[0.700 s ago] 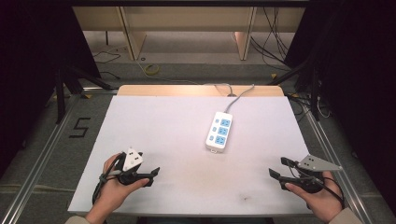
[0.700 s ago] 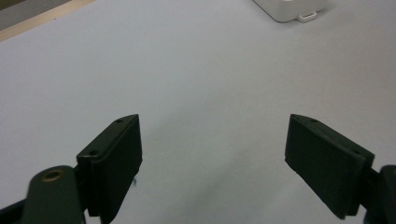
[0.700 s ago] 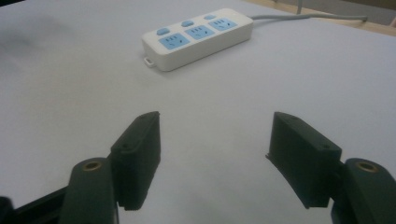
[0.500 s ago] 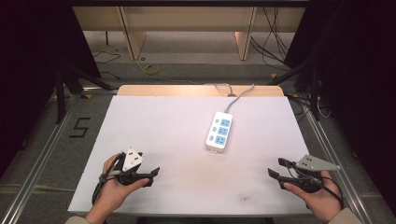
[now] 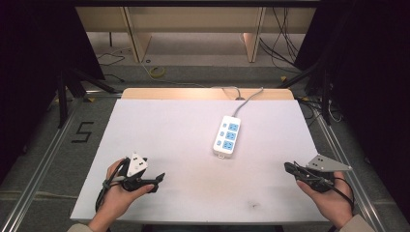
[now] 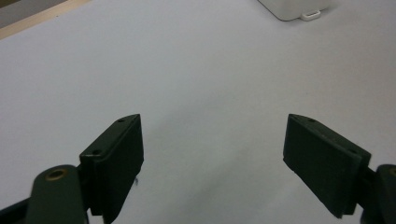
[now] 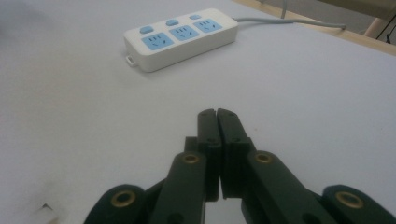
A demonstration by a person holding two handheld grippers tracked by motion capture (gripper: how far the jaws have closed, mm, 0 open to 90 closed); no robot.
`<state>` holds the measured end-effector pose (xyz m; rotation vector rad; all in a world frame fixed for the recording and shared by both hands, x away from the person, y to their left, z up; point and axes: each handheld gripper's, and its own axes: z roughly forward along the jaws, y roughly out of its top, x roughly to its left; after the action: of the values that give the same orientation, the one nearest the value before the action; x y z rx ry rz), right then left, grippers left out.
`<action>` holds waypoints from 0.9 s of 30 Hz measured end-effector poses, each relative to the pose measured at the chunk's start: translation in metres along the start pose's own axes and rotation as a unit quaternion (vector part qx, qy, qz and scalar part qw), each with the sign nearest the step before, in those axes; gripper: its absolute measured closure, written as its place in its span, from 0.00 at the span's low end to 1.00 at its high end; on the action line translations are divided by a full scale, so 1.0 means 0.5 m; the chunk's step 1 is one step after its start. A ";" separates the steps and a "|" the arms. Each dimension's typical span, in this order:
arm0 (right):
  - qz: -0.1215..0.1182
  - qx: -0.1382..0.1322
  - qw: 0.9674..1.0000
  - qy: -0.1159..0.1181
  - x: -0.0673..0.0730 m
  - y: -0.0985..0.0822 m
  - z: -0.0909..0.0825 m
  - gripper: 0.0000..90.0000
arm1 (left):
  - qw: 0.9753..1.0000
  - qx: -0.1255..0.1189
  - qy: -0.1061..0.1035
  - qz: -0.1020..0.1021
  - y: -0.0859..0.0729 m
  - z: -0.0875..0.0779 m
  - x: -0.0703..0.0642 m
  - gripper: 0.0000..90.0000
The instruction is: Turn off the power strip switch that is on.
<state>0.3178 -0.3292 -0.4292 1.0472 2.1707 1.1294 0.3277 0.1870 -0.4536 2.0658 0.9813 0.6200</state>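
Here the left gripper [image 6: 212, 163] has its jaws spread wide over bare tabletop, nothing between them; the right gripper [image 7: 217, 119] has its jaws pressed together, empty. Both rest low at the near edge of the white table [image 5: 159, 125], one in each hand, well apart from each other. The white power strip [image 5: 227, 135], three blue sockets up, lies mid-table right of centre, its cable running off the far edge. Judged step: approach not yet begun. Next move likely calls for reaching forward to the strip, right jaws parting first.
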 end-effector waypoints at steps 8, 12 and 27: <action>0.001 0.008 1.000 0.002 -0.001 0.010 0.009 1.00 | 1.000 0.002 0.001 -0.002 -0.001 0.001 0.000 0.23; 0.000 0.010 1.000 0.006 -0.001 0.019 0.015 1.00 | 1.000 0.002 0.001 0.000 0.000 0.001 -0.001 0.23; -0.001 0.017 1.000 0.013 -0.013 0.047 0.045 1.00 | 1.000 0.003 0.002 0.000 0.001 0.004 -0.003 0.23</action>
<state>0.3467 -0.3152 -0.4216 1.0497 2.2184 1.1146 0.3285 0.1846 -0.4546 2.0706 0.9879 0.6219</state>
